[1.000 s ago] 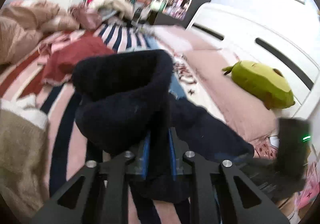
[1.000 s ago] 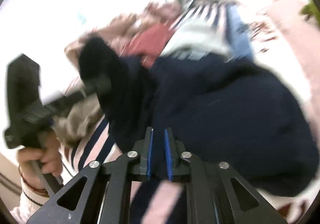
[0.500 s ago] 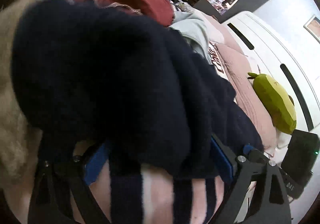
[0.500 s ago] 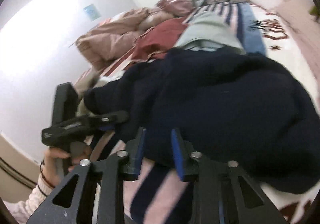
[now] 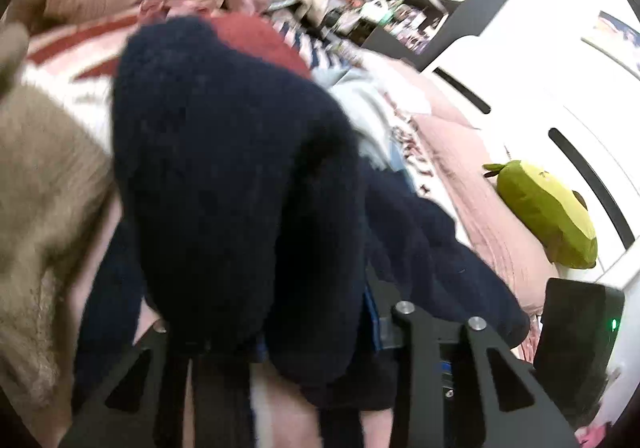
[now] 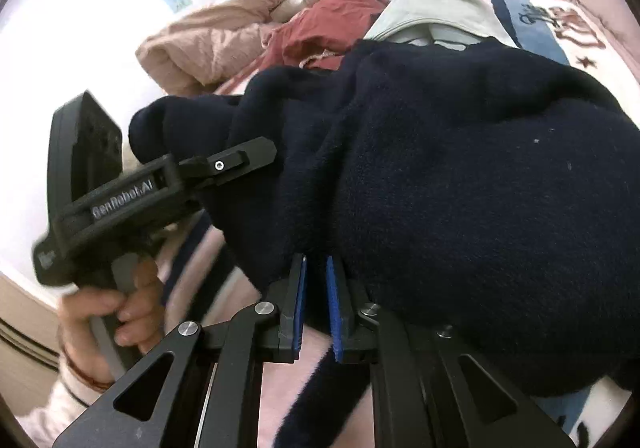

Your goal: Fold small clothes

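A dark navy fleece garment (image 5: 240,176) lies bunched on the striped bed and fills both views; it also shows in the right wrist view (image 6: 460,176). My left gripper (image 5: 312,332) is half buried under a hanging fold of it; one blue pad shows, the other is hidden. In the right wrist view the left gripper (image 6: 256,156) sits at the garment's left edge, its finger against the fleece. My right gripper (image 6: 316,288) has its blue pads close together with the garment's lower edge pinched between them.
A tan fluffy garment (image 5: 36,188) lies at the left. A red garment (image 6: 328,28), a grey one (image 6: 432,4) and pink bedding (image 6: 208,44) lie behind. A green avocado plush (image 5: 548,212) rests by the white bed frame (image 5: 560,96).
My left gripper went from shut to wide open over the fleece, then drew in again with the fold draped over it. My right gripper's pads narrowed on the garment's edge.
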`<state>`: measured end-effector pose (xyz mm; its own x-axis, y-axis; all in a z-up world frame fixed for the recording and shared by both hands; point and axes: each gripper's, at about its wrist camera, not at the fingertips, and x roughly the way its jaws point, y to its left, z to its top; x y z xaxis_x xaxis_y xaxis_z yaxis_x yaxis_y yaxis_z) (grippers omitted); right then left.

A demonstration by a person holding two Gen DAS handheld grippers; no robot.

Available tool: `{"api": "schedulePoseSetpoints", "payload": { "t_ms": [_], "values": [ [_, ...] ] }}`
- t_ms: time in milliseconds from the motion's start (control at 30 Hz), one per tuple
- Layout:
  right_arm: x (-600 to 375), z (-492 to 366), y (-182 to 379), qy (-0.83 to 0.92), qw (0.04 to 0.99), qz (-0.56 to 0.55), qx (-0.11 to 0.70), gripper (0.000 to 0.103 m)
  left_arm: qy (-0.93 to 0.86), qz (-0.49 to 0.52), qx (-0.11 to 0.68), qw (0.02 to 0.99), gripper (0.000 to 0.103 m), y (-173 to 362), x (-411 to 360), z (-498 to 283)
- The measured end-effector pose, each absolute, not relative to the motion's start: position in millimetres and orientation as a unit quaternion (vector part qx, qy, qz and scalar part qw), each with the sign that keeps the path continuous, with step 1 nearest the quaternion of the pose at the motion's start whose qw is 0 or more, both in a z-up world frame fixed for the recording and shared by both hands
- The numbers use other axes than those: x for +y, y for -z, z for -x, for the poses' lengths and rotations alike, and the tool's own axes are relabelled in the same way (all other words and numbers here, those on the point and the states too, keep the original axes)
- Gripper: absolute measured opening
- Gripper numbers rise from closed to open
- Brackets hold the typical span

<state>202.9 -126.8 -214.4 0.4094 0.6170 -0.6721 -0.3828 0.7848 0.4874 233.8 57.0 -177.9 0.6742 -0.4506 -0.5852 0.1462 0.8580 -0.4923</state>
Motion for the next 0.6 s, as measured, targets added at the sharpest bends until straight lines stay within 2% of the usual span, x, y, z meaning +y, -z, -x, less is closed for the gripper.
{"api": "schedulePoseSetpoints", "payload": {
  "t_ms": [167, 267, 333, 600],
  "values": [
    [-187.2, -193.6, 182.7, -0.281, 0.850, -0.182, 0.407, 0.007, 0.173, 0.076, 0.317, 0.929, 0.029, 139.7, 16.8, -218.1],
    [-233.4, -180.7, 159.3, -0.244, 0.875, -0.186, 0.374, 0.013, 0.203, 0.016, 0.291, 0.935, 0.027, 122.0, -19.5, -213.6],
    [-262.8, -169.6, 147.0, -0.222, 0.888, -0.190, 0.355, 0.014, 0.236, -0.015, 0.282, 0.930, 0.027, 114.7, -48.8, -215.9],
    [-339.7, -135.1, 129.8, -0.157, 0.911, -0.210, 0.317, 0.014, 0.354, -0.117, 0.316, 0.872, 0.026, 141.5, -148.7, -213.8]
  ]
}}
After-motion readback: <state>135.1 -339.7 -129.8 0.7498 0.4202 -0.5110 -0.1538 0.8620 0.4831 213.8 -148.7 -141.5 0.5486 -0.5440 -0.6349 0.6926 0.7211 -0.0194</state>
